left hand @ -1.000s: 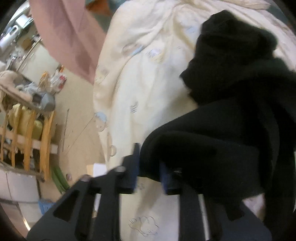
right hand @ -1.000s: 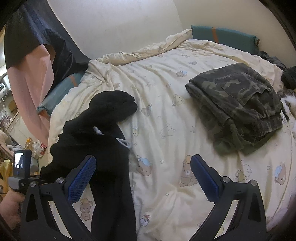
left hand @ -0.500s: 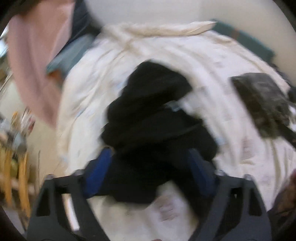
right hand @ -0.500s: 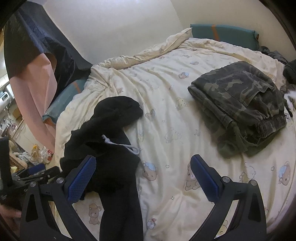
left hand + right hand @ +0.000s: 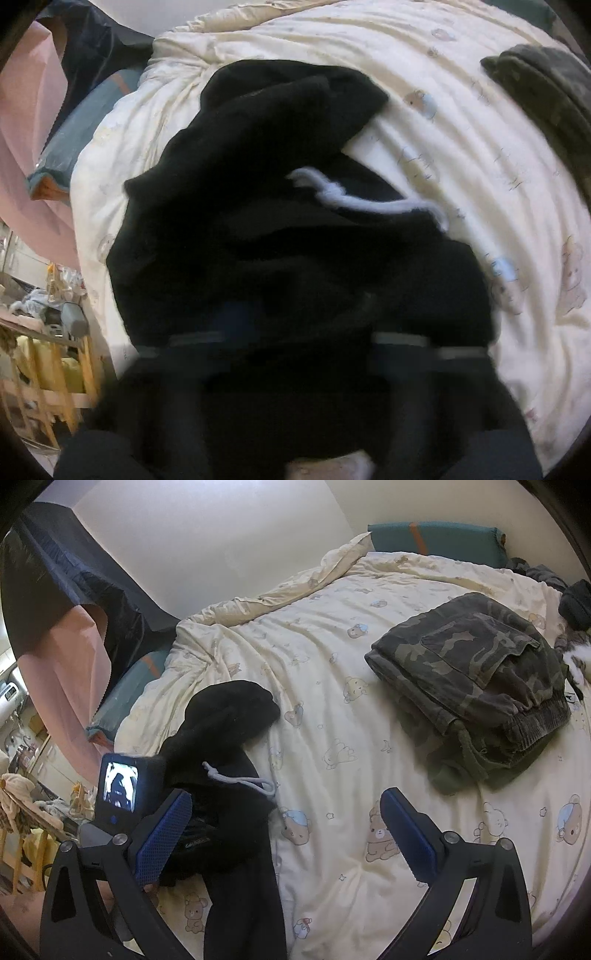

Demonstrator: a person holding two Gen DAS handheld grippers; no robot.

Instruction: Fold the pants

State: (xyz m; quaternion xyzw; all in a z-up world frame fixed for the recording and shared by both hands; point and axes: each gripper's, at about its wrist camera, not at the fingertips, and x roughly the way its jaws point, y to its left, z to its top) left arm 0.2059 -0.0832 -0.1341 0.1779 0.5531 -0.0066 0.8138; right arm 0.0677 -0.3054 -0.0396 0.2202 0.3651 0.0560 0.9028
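Black pants [image 5: 258, 166] with a white drawstring [image 5: 354, 199] lie bunched on the cream bear-print duvet [image 5: 461, 122], and they also show in the right wrist view [image 5: 229, 716]. My left gripper [image 5: 303, 328] is sunk into the near part of the pile. Its jaws are closing with black cloth between and over them, and in this blurred view they still stand apart. Its camera back [image 5: 118, 790] shows in the right wrist view. My right gripper [image 5: 286, 801] hangs open above the duvet, beside the pants, with nothing between its fingers.
Folded camouflage pants [image 5: 476, 686] lie at the right of the bed. A teal pillow [image 5: 436, 539] and dark clothes [image 5: 572, 598] sit at the far end. A pink cloth [image 5: 70, 686] hangs at the left, with wooden shelving [image 5: 44, 369] beyond the bed edge.
The left gripper let go of the pants edge, opened wide and swung over the black pile, and now sits in the cloth. The right gripper has hardly moved.
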